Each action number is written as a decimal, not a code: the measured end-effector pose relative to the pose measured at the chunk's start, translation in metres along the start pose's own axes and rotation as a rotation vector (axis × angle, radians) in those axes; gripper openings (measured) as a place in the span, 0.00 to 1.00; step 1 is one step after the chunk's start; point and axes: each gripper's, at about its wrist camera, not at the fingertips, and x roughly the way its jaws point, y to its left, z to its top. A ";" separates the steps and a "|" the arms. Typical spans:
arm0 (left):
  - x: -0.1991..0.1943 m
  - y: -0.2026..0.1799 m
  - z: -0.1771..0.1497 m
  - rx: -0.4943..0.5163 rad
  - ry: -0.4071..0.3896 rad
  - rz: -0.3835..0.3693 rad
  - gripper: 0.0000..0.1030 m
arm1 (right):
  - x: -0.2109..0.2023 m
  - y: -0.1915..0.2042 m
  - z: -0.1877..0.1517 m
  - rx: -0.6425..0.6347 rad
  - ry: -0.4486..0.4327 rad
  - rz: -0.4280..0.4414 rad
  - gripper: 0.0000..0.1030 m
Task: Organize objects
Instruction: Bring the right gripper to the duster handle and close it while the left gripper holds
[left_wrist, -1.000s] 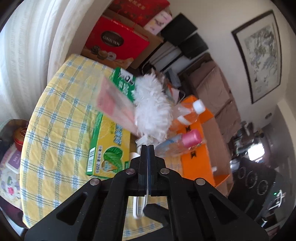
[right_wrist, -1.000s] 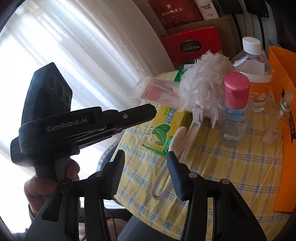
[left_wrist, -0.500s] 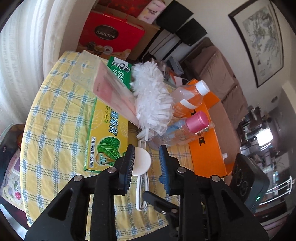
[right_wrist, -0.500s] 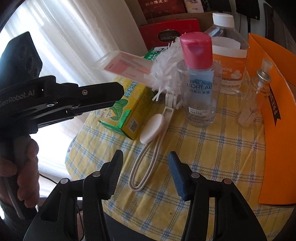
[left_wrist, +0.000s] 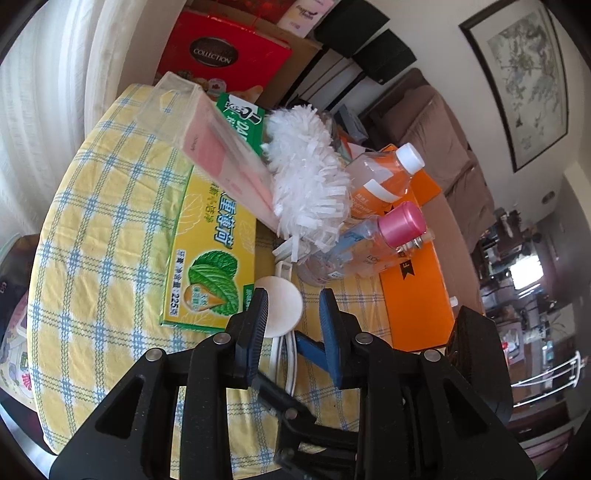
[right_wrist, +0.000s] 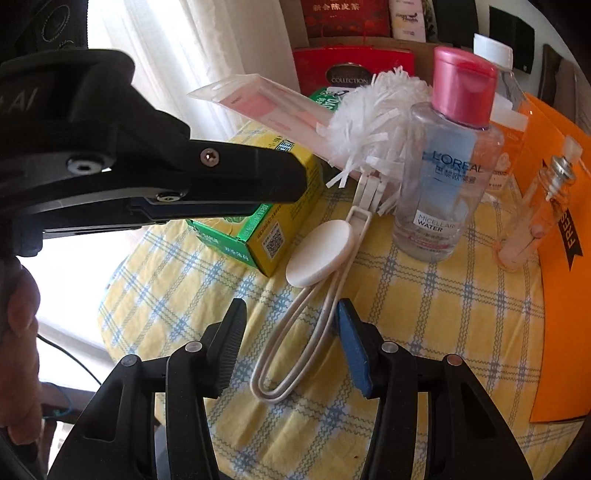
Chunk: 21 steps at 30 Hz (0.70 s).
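Note:
A white duster lies on the yellow checked tablecloth. Its fluffy head leans between a yellow-green box and a pink-capped micellar water bottle. My left gripper hovers over the duster's round white pad with its jaws opening, neither finger pressing on it. My right gripper straddles the handle's wire loop, jaws closing. Its blue pad sits against one side of the loop and the other finger stands clear.
A clear pink packet rests tilted on the box. An orange-labelled bottle, a small spray bottle and a flat orange box stand on the right. Red gift boxes are behind the table. White curtains hang at the left.
The left gripper, shut on the raised duster's handle a second ago, has opened, and the duster now lies on the cloth. The right gripper has come down over the handle loop and narrowed.

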 end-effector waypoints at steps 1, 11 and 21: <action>-0.001 0.002 -0.001 -0.006 -0.001 0.000 0.27 | 0.000 -0.001 0.000 -0.002 -0.003 0.003 0.36; -0.012 0.006 -0.017 -0.030 -0.005 -0.054 0.37 | -0.021 -0.032 0.005 0.100 -0.012 0.088 0.29; 0.002 0.006 -0.030 -0.112 0.043 -0.194 0.44 | -0.076 -0.052 -0.012 0.175 -0.037 0.172 0.23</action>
